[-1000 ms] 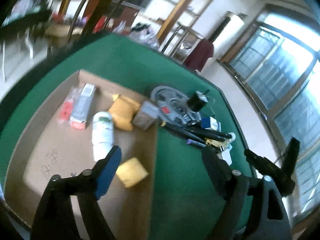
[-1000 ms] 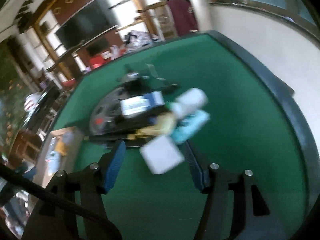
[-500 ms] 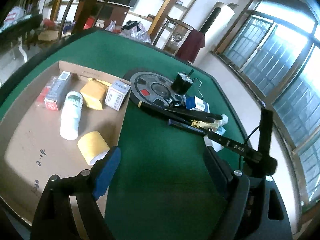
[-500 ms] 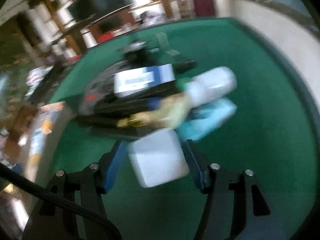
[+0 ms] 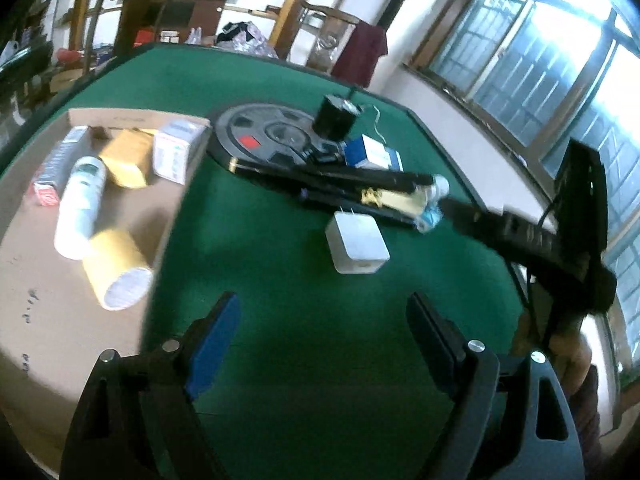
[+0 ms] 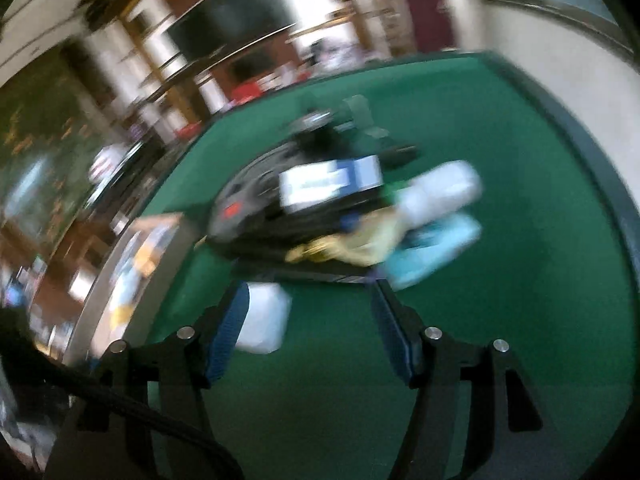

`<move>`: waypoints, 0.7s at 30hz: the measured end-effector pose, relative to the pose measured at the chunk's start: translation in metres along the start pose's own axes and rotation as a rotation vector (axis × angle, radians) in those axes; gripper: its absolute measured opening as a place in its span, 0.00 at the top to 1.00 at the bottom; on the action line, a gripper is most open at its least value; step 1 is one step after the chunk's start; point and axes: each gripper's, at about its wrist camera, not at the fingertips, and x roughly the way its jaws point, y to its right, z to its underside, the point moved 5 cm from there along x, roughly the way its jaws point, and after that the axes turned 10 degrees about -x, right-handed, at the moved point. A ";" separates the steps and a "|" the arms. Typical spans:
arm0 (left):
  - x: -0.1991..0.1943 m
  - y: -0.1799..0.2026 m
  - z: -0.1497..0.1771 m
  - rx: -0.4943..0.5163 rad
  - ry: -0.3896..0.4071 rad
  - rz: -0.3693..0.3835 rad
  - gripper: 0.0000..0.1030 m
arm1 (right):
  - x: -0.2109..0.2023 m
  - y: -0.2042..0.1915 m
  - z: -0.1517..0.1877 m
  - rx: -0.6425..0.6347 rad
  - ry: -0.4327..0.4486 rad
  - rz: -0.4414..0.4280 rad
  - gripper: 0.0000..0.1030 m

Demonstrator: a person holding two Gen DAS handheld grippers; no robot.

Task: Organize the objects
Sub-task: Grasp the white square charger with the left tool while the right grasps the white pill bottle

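Right gripper (image 6: 308, 320) spread wide, closing in on the white charger (image 5: 357, 243) lying free on the green tabletop (image 5: 280, 340), left gripper (image 5: 320, 336) likewise agape, empty; next, centre the charger, it sits at nine o'clock by the left finger.

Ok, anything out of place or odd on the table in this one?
Yes. The white charger lies alone on the green table, apart from both the cardboard sheet of sorted items and the tangled pile by the weight plate. The white bottle and yellow roll lie tipped over. Right wrist view is motion-blurred.
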 end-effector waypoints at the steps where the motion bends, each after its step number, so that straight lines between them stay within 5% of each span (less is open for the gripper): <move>1: 0.004 0.001 0.003 0.007 -0.005 -0.001 0.22 | -0.003 0.014 -0.001 0.033 0.013 0.060 0.40; 5: 0.015 0.002 0.007 0.018 -0.031 -0.026 0.22 | -0.004 0.046 -0.006 0.075 -0.002 0.199 0.39; 17: 0.030 0.003 -0.012 -0.017 -0.063 -0.023 0.22 | 0.031 0.064 -0.019 0.101 -0.064 0.305 0.40; 21: 0.046 0.011 -0.017 0.003 -0.083 -0.055 0.22 | 0.050 0.061 -0.015 0.067 -0.110 0.327 0.54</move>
